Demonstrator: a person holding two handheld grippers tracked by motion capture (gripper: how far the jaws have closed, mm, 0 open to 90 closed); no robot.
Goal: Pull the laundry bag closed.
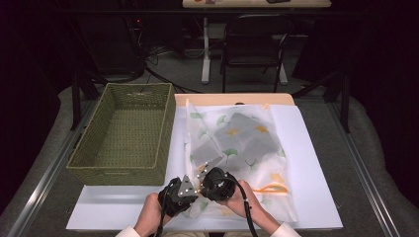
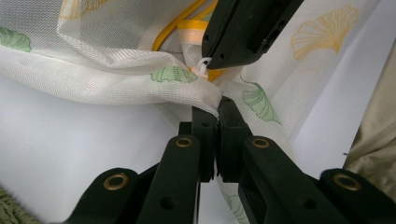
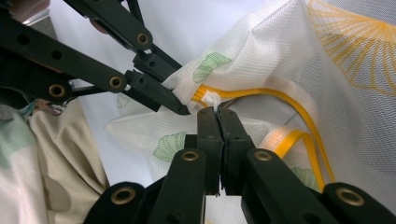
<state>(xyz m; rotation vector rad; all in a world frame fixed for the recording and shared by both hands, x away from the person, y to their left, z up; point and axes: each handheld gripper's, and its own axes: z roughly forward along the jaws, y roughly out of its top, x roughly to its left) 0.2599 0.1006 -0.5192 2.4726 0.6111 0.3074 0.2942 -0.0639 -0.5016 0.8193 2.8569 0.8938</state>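
Observation:
A white mesh bag point(image 1: 237, 148) printed with green and yellow leaves lies on the white tabletop point(image 1: 316, 163), with grey folded items inside. Both grippers meet at its near left corner. My left gripper point(image 2: 217, 108) is shut on a bunched edge of the mesh; from above it sits at the left point(image 1: 190, 193). My right gripper point(image 3: 218, 112) is shut on the small white zipper pull point(image 3: 212, 99) of the yellow zipper point(image 3: 289, 100); from above it sits just to the right point(image 1: 210, 185). In the left gripper view the pull point(image 2: 203, 67) shows at the other gripper's tip.
An empty green woven basket point(image 1: 118, 172) stands on the left of the table, touching the bag's side. A black chair point(image 1: 254, 47) and table legs stand beyond the far edge. White tabletop lies bare to the right of the bag and along the front.

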